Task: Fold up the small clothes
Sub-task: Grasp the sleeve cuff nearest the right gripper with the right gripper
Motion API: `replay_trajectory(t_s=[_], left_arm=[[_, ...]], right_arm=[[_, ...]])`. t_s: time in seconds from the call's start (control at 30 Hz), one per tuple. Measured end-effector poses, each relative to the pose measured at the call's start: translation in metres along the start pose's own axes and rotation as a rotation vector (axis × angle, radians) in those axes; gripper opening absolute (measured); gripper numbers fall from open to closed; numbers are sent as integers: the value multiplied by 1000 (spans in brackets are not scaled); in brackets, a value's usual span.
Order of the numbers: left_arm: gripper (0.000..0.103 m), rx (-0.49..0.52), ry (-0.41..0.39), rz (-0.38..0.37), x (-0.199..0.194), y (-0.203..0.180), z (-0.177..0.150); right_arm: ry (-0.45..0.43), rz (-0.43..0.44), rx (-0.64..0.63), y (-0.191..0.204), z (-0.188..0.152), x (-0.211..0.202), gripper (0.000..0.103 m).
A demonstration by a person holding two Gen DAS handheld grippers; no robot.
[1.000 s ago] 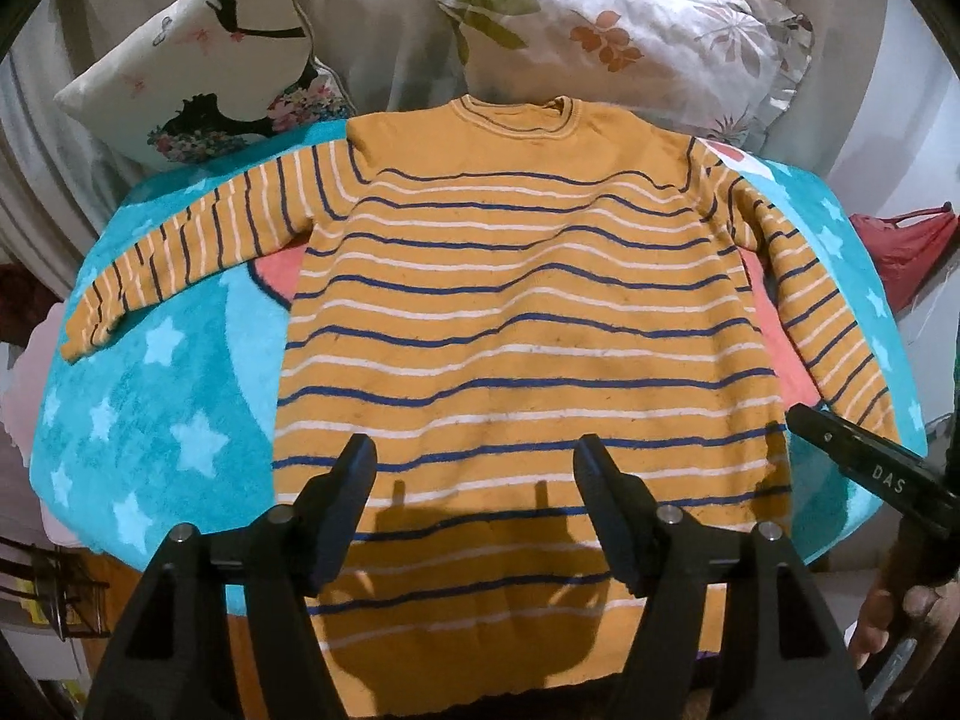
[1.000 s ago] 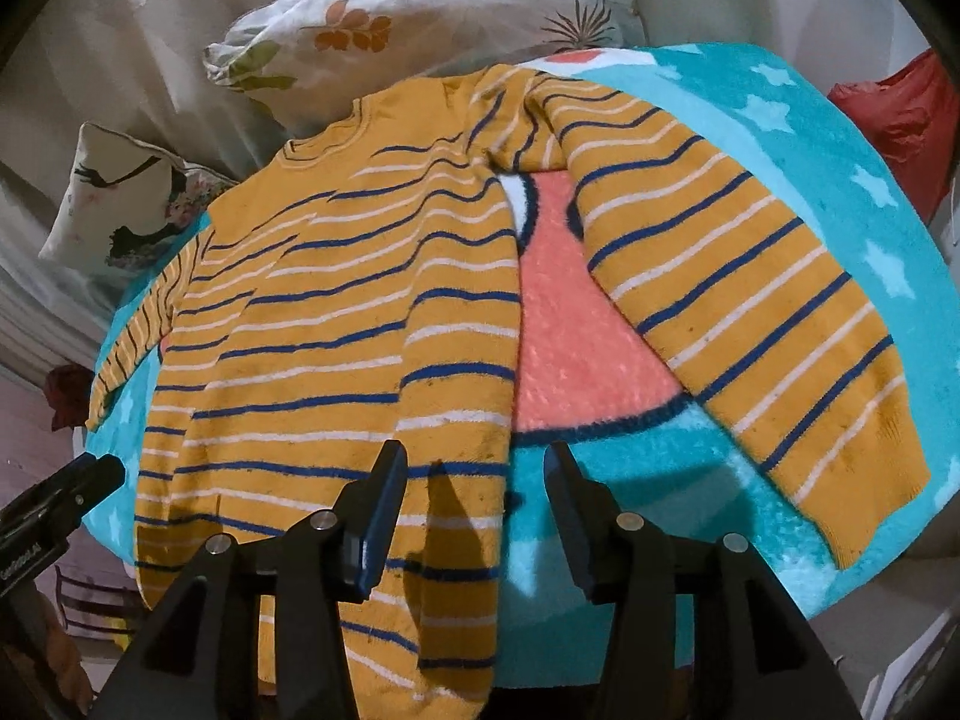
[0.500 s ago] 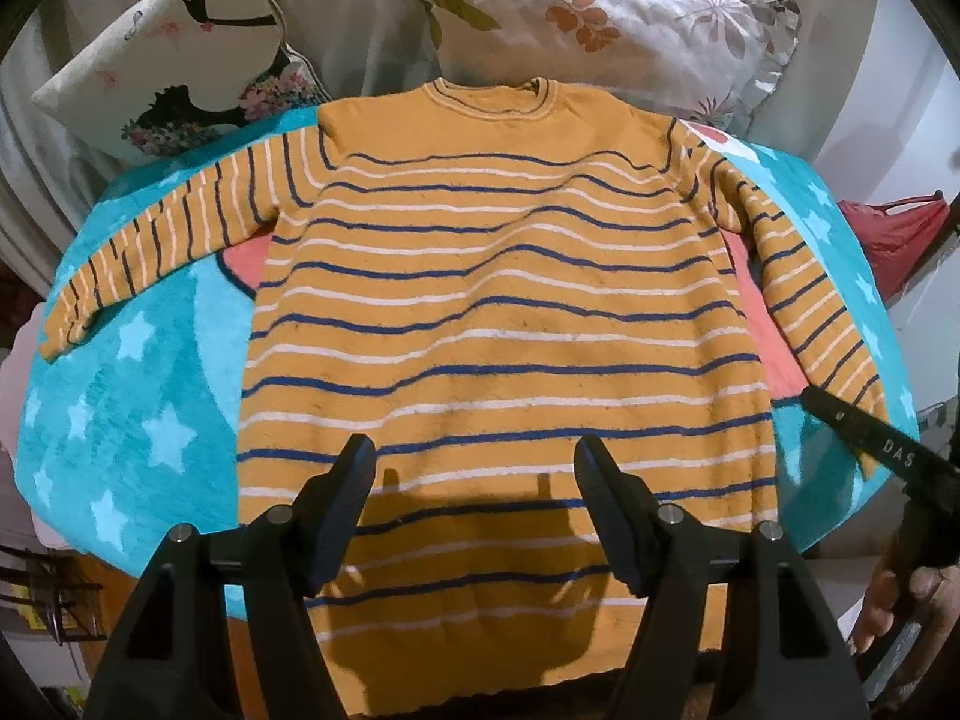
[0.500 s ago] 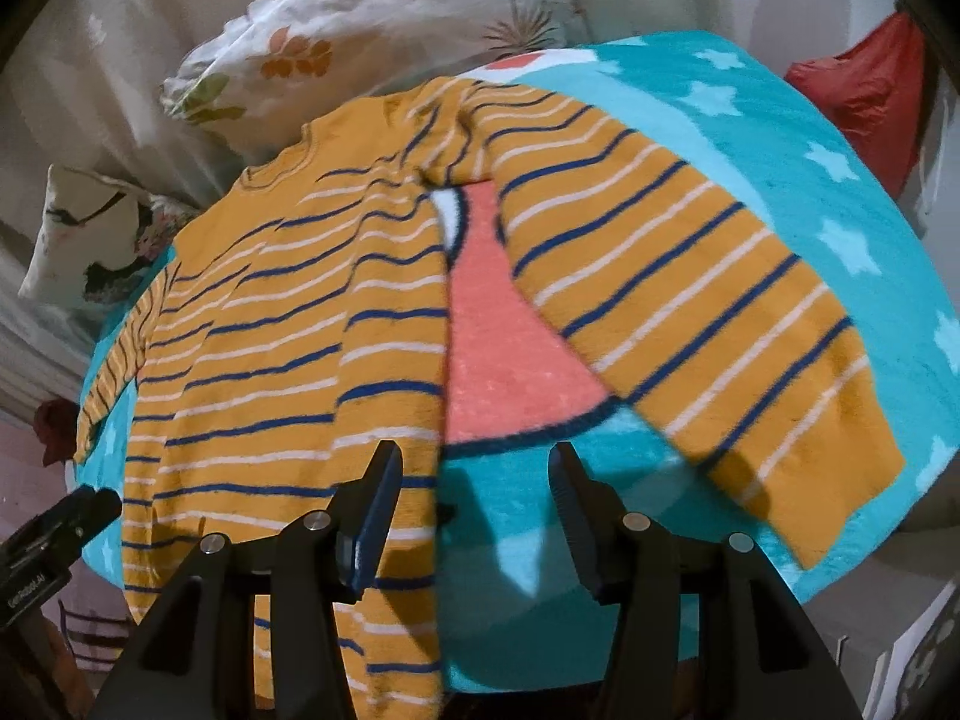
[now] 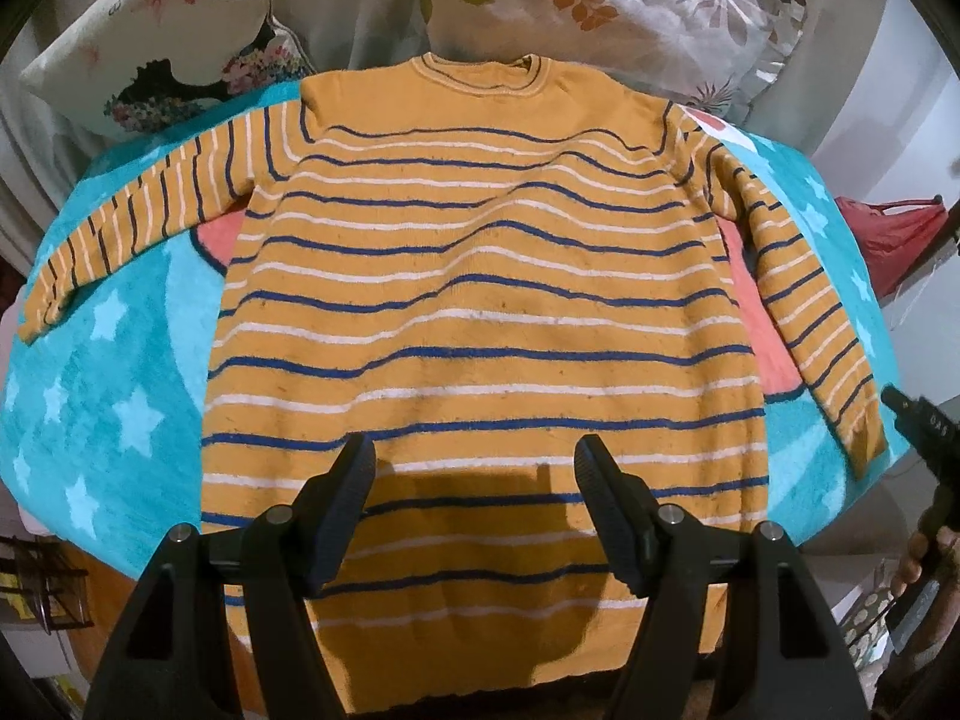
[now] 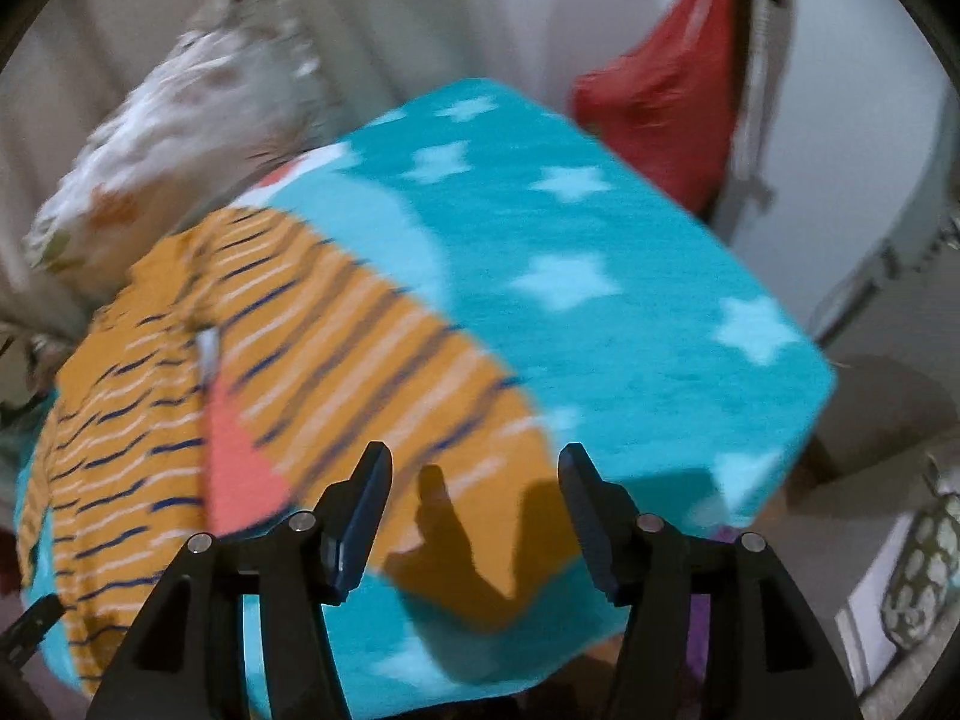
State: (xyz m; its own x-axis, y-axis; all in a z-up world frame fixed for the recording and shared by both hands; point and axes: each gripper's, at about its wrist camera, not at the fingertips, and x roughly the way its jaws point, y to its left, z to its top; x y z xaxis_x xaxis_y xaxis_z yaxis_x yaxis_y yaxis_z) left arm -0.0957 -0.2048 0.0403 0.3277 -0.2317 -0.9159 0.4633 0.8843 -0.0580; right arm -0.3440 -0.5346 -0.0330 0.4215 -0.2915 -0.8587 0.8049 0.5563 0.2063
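Note:
A mustard-yellow sweater [image 5: 480,312] with blue and white stripes lies flat and face up on a turquoise star blanket [image 5: 108,372], both sleeves spread out. My left gripper [image 5: 474,468] hovers open above the sweater's hem with nothing between its fingers. In the blurred right wrist view my right gripper [image 6: 474,474] hangs above the cuff end of the right sleeve [image 6: 384,372]; its jaws are opening and nothing is pinched between them. The right gripper's tip [image 5: 918,420] also shows at the right edge of the left wrist view, just beyond the sleeve cuff [image 5: 858,420].
Two printed pillows [image 5: 600,6] [image 5: 162,54] lean behind the blanket. A red bag [image 6: 660,96] hangs at the right by a white wall. The blanket's near right corner [image 6: 780,420] drops off to the floor. A person's hand [image 5: 924,558] grips the right tool.
The right gripper swung right from the sweater's side edge to the sleeve cuff and rolled, its jaws widening. The left gripper barely shifted; the sweater lies unchanged.

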Motion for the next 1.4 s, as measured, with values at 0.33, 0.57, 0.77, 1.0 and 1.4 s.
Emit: replay_trajectory(t_s=[0.33,0.57,0.77,1.0,1.4], left_arm=[[68,38,24,-10,9,-17,3],[68,-21,17,-8,7,-2,8],[68,-144,-31,5,-8,49,16],[69,-209,-78,67,-27,99,15],[71,-260,-48,34,-21,153,9]], right_arm=[[55,35,84,-29,-16,25,64],[42,146,53,-26,9,19,10],[-143,-10,112,-78,106,-19,9],[-201,-85,97,-64,179,-31,9],[-3,306,-72,146,144,12,9]])
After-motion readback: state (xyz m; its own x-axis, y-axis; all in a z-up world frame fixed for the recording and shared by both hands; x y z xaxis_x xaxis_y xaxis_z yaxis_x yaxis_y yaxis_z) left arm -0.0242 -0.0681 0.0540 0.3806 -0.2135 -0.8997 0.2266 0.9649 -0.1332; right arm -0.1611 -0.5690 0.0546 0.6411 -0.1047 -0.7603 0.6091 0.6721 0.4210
